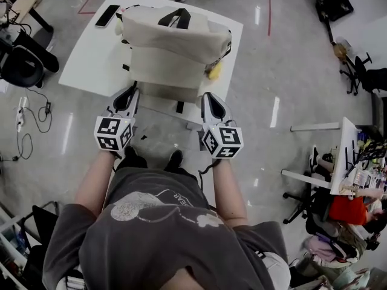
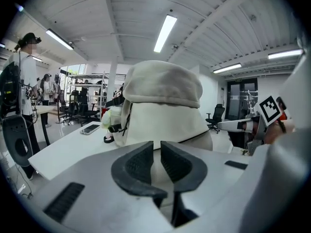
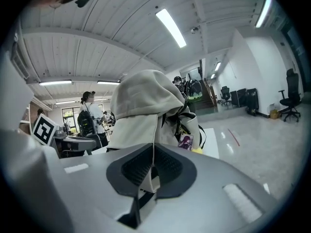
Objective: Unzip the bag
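**One bag, two grippers**

There is one bag (image 1: 172, 47), one table (image 1: 91, 65), one phone (image 1: 107, 16) and one yellow toy (image 1: 213, 71). There are two grippers: the left gripper (image 1: 131, 87) and the right gripper (image 1: 206, 95).

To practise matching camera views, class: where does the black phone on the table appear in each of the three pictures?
Head view: black phone at top left, near the white table's far corner.
Left gripper view: phone left of centre, flat on the table.
Right gripper view: not in it.
Shared landmark: the cream bag, in all three.
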The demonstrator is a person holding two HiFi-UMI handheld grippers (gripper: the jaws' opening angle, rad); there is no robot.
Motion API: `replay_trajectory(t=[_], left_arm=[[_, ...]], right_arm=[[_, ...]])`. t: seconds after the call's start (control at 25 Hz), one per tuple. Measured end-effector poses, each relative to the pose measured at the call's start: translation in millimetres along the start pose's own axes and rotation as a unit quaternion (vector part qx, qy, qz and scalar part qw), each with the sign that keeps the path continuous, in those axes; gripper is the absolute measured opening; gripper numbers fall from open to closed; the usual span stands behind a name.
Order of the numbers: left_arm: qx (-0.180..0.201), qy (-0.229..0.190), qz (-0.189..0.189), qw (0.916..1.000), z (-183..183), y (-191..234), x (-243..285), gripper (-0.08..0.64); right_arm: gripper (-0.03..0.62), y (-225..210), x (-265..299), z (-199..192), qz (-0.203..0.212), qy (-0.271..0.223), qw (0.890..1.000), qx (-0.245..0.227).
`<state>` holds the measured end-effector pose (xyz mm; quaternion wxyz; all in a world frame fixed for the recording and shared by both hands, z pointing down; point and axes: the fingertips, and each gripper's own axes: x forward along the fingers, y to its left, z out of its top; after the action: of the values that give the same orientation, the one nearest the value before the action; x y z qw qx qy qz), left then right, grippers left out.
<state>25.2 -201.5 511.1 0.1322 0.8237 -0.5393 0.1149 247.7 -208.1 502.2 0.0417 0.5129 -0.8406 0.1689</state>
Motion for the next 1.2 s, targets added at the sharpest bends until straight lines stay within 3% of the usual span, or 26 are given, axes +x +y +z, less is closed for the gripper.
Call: replay_trajectory(t=[0.28, 0.6, 0.8, 0.92, 1.2], left_arm=[[0.003, -0.002, -0.043, 0.9991, 5, 16, 5, 0.046], [0.008, -0.002, -0.131, 0.9913, 10, 76, 5, 0.037], [0.014, -0.005, -0.204, 0.9788, 17, 100, -6, 0.031], [0.025, -0.003, -0.250, 0.9680, 21, 104, -14, 0.031], [0.033, -0.002, -0.317, 0.9478, 25, 79, -24, 0.028]], right_arm=[[0.000, 13, 2, 0, -0.054, 0.001, 0.998, -0.018], [0.000, 73, 24, -3, -0.149, -0.027, 0.988, -0.011], [0.000, 111, 21, 0, -0.222, -0.049, 0.974, -0.025], [-0.001, 131, 8, -5, -0.275, -0.062, 0.959, -0.005], [-0.002, 153, -31, -17, -0.339, -0.060, 0.939, 0.006]])
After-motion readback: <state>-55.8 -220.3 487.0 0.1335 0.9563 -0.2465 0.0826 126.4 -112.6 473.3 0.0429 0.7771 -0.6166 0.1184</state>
